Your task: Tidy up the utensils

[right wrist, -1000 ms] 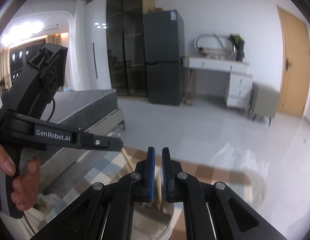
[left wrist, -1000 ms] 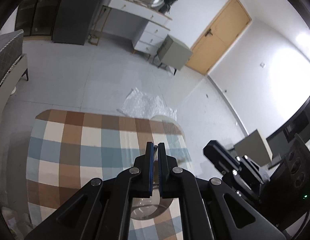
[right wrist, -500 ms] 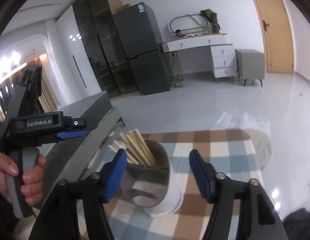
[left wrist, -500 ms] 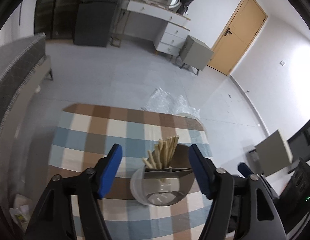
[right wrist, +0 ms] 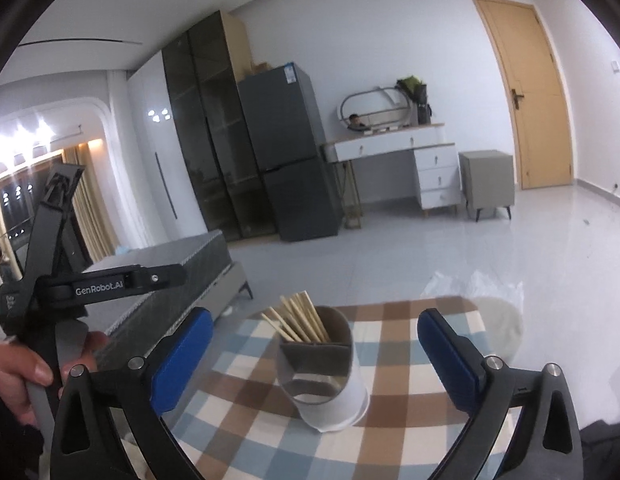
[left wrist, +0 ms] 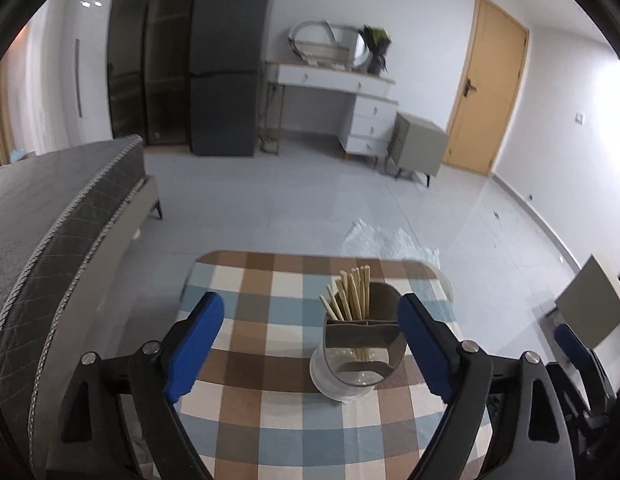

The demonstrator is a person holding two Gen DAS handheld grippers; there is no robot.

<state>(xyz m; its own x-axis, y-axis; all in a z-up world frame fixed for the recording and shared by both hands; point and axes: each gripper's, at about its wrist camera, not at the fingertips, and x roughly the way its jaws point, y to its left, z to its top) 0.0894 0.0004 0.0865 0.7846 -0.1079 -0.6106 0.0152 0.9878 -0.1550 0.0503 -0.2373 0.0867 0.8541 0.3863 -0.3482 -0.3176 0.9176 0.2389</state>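
Wooden chopsticks (left wrist: pixel 350 294) stand bunched in one compartment of the divided holder (left wrist: pixel 360 350), upright on the checked tablecloth (left wrist: pixel 254 300), apparently sorted. The left gripper (left wrist: pixel 310 344) and right gripper (right wrist: pixel 316 364) have just been opening; both jaws stand wide, empty, clear of the holder, likely released after placement.

1. I saw the utensil holder (left wrist: pixel 358 350) standing on the table (left wrist: pixel 270 412), toward its far right part.
2. The chopsticks (left wrist: pixel 350 294) stood in the holder's far compartment; the near compartment faced me.
3. Crumpled plastic wrap (left wrist: pixel 384 240) lay on the floor just beyond the table's far edge.
4. A bed (left wrist: pixel 50 216) ran along the left of the table.
5. Far off, the fridge (left wrist: pixel 226 64) stood left of the desk (left wrist: pixel 338 92); a cabinet (left wrist: pixel 418 148) sat right of the desk, and the door (left wrist: pixel 490 96) farther right.
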